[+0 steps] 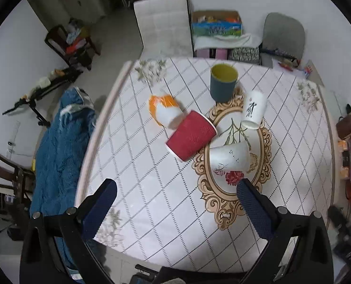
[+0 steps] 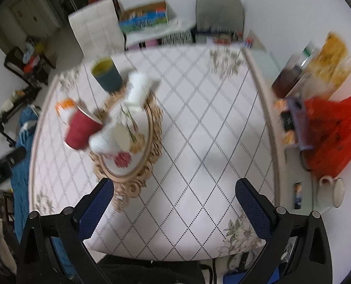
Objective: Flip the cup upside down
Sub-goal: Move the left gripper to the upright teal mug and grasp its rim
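Five cups (image 1: 191, 135) clustered on the table (image 1: 151, 189), both hand-held grippers (image 1: 175, 203) (image 2: 174, 201) spread, empty.

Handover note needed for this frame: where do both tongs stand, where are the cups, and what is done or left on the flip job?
Left tongs: open, empty, above the table's near part.
Right tongs: open, empty, above bare tablecloth.
Blue-grey cup with yellow inside stands upright, mouth up, far side of the diamond-patterned tablecloth.
Lying on their sides: ribbed red paper cup, orange-and-white cup, white cup with black calligraphy, white cup with flower print.
Done: no cup seen upside down.
Left: grasp a cup and flip it.
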Available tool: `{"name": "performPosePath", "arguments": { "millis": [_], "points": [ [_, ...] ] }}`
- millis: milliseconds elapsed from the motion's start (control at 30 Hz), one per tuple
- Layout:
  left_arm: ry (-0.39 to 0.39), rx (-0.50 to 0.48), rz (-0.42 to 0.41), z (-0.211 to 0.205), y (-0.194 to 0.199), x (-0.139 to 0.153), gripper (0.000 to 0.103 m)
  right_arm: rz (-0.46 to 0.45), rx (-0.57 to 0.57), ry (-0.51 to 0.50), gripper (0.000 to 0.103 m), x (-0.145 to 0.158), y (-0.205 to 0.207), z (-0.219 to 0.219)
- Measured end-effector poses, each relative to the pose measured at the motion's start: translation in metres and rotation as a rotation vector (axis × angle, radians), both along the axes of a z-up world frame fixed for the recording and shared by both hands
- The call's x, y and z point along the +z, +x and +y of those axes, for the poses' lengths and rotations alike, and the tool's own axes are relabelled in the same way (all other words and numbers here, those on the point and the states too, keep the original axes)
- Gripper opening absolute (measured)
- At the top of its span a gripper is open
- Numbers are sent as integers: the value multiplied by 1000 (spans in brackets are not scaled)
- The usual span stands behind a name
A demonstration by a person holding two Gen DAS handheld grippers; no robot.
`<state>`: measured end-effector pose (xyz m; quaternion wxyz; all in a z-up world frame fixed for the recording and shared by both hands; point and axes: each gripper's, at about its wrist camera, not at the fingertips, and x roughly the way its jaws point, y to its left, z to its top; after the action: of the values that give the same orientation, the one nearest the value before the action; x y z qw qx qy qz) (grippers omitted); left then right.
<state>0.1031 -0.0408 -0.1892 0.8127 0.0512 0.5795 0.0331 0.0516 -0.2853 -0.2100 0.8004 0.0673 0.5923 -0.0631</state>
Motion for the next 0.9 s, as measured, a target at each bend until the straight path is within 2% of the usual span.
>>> {"name": "performPosePath", "arguments": {
  "millis": [167,333,600,900],
  "points": [
    [13,17,29,-7,27,-36,103,105,1,48,103,-70,19,-10],
    [15,0,43,-13,62,-57,103,169,-26,64,103,-115,33,-16],
    [82,-126,-12,-35,129,-84,103,224,-113,41,103,-145,50,-20],
    [104,-240,14,-62,187,-115,103,293,-180,-1,103,-175,81,-10]
  ]
}}
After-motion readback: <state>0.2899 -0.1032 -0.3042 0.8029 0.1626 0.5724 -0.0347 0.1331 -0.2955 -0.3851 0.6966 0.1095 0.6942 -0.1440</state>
